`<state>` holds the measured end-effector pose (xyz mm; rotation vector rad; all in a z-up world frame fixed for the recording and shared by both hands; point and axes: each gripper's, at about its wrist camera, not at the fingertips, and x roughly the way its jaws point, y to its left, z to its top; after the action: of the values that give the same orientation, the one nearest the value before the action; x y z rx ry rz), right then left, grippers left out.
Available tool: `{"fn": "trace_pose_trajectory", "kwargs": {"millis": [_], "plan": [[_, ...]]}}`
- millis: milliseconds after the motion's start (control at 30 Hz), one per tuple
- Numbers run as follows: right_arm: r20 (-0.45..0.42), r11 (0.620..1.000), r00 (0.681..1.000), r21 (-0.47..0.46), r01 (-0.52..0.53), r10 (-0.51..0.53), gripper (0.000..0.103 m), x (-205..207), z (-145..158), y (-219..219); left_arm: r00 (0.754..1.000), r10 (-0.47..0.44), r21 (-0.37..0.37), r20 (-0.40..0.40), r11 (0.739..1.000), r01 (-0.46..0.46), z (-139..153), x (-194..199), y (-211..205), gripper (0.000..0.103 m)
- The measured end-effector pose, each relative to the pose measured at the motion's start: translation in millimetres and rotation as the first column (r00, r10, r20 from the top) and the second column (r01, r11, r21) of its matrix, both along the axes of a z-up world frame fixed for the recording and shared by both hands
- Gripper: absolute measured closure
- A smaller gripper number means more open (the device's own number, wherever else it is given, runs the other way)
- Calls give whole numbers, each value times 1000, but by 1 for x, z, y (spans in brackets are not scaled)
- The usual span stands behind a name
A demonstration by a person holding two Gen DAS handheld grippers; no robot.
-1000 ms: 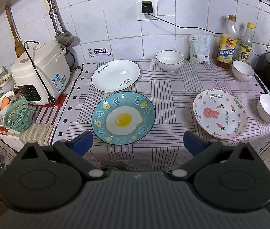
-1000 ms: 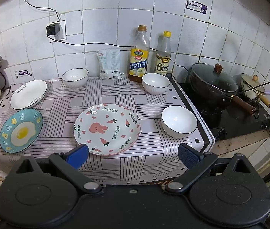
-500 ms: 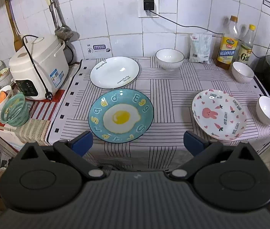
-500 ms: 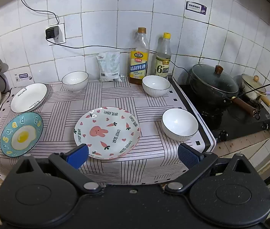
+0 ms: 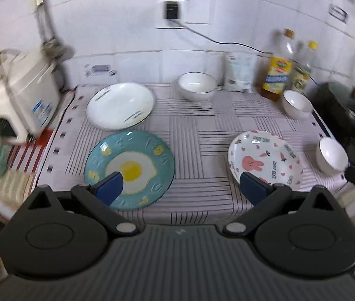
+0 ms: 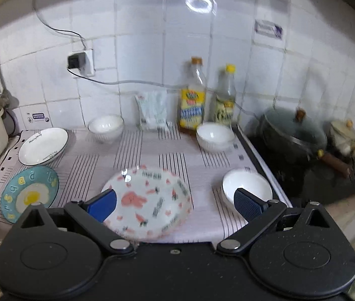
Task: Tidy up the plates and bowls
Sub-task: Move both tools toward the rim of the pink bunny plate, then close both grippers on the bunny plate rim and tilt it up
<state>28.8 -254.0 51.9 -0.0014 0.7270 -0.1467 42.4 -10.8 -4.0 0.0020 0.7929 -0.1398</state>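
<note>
Both grippers wide apart, holding nothing, over the near edge of the surface [image 5: 202, 195].

My left gripper [image 5: 182, 188] faces the egg plate [image 5: 129, 168], white plate [image 5: 121, 105] behind; my right gripper [image 6: 175, 204] faces the rabbit plate [image 6: 150, 200], a bowl [image 6: 246, 185] just beside. Two more bowls [image 6: 106, 125] [image 6: 214, 135] sit by the bottles [image 6: 192, 100]; the pot [image 6: 293, 135] stands right.

Striped tablecloth [image 5: 202, 125] covers counter. Rice cooker [image 5: 19, 95] off its left edge. White packet [image 6: 152, 111], two oil bottles [image 6: 193, 97] along back edge. Lidded dark pot [image 6: 293, 133] on stove, right side.
</note>
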Motion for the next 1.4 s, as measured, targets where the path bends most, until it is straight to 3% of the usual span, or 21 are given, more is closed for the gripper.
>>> {"fn": "trace_pose_trajectory", "kwargs": {"millis": [100,200,300,467,633,700,767,833,967,1000,1033,1167,1267,1400], "plan": [[35,997,996,-19,-78,79,2,12,-18,-4,999,-24,31,37,999,23,-7,14,-15,3],[7,996,998,66,-66,65,3,32,-49,-21,996,-82,52,23,995,81,-23,35,-33,6],[-59,983,997,179,-27,38,13,54,-84,-39,992,-123,59,-12,991,123,-44,55,-50,6],[-127,962,992,269,34,0,17,77,-136,-56,985,-146,15,-86,989,148,-89,92,-70,6],[-154,946,987,309,95,-49,28,87,-170,-70,973,-161,-125,-168,982,141,-131,128,-71,6],[-159,917,985,380,123,-66,40,89,-180,-79,969,-177,-120,-172,980,158,-142,138,-76,6],[-128,876,990,469,112,-58,43,89,-188,-85,966,-203,-93,-159,977,190,-150,142,-82,6],[-108,870,993,484,97,-50,50,90,-193,-84,960,-225,-96,-166,973,211,-161,147,-86,7],[-113,886,991,448,116,-73,67,93,-200,-81,957,-198,-136,-213,976,172,-177,162,-87,24],[-113,887,990,446,123,-80,78,92,-200,-82,955,-197,-150,-223,975,166,-180,165,-87,31],[-117,889,989,438,133,-90,82,92,-201,-84,954,-188,-157,-232,975,154,-182,167,-86,34],[-108,879,991,461,125,-84,84,90,-203,-93,934,-196,-196,-297,970,142,-194,176,-84,48],[-106,882,992,459,109,-68,84,91,-204,-94,936,-207,-212,-284,966,149,-193,172,-84,60],[-112,885,992,453,107,-63,83,92,-203,-94,920,-266,-260,-289,946,192,-195,172,-90,88]]}}
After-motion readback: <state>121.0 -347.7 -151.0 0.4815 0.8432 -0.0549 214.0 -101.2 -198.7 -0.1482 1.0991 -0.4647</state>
